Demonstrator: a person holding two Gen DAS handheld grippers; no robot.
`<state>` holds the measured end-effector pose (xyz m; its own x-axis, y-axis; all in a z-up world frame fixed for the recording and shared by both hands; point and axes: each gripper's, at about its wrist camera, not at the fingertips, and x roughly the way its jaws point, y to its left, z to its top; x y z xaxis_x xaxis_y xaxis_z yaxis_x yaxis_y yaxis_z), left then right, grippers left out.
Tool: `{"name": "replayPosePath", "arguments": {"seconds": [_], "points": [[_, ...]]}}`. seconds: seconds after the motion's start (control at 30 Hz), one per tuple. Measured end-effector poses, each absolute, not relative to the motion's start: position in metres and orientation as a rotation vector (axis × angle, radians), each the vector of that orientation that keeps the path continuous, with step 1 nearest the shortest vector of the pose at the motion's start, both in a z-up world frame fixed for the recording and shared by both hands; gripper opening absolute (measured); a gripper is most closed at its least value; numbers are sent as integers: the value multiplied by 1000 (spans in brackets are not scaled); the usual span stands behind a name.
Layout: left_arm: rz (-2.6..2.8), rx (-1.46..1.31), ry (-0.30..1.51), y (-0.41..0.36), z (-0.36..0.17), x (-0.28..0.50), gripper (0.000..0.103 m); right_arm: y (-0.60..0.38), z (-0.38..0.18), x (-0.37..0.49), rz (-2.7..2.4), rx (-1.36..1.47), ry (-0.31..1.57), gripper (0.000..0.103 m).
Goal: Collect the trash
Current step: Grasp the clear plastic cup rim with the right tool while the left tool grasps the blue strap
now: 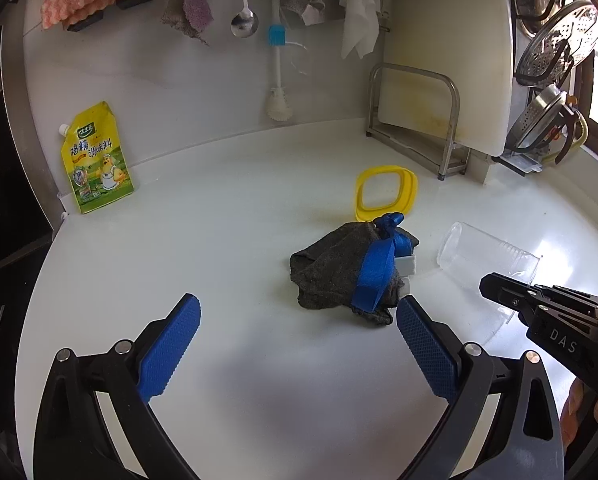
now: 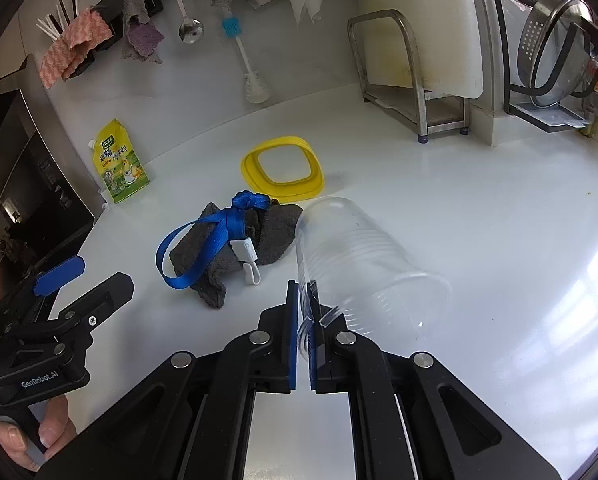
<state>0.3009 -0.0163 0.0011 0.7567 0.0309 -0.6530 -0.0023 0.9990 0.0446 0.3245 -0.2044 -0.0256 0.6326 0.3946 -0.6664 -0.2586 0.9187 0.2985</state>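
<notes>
Two hand-held grippers | right (image 2: pixel 303 300) pinches clear cup (image 2: pixel 363 256) rim, base blurred | left (image 1: pixel 299 320) agape, empty

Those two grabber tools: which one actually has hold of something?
The right gripper: its blue pads are shut on the rim of the clear plastic cup lying on its side. The left gripper is wide open, with nothing between its fingers.

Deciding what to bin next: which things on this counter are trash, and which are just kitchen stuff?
Likely trash:
- clear plastic cup, on its side, rim pinched in the right gripper
- possibly the grey rag with the blue strap; unclear

Probably staying:
- yellow frame
- seasoning pouch
- cutting board rack
- hanging ladle
</notes>
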Motion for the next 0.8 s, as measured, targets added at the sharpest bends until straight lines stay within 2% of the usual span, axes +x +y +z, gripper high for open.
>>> {"name": "replayPosePath", "arguments": {"seconds": [0.47,0.57,0.67,0.73,0.8], "points": [[11,36,716,-32,-5,329,97,-227,-24,321,347,248,791,4],[31,55,729,-37,-11,338,94,-226,-24,320,351,245,791,4],[34,55,755,-38,-17,345,73,-226,-24,321,352,247,794,4],[37,55,765,-38,-21,347,65,-226,-25,321,352,248,796,4],[33,56,781,-38,-24,349,47,-226,-25,321,352,246,796,4]]}}
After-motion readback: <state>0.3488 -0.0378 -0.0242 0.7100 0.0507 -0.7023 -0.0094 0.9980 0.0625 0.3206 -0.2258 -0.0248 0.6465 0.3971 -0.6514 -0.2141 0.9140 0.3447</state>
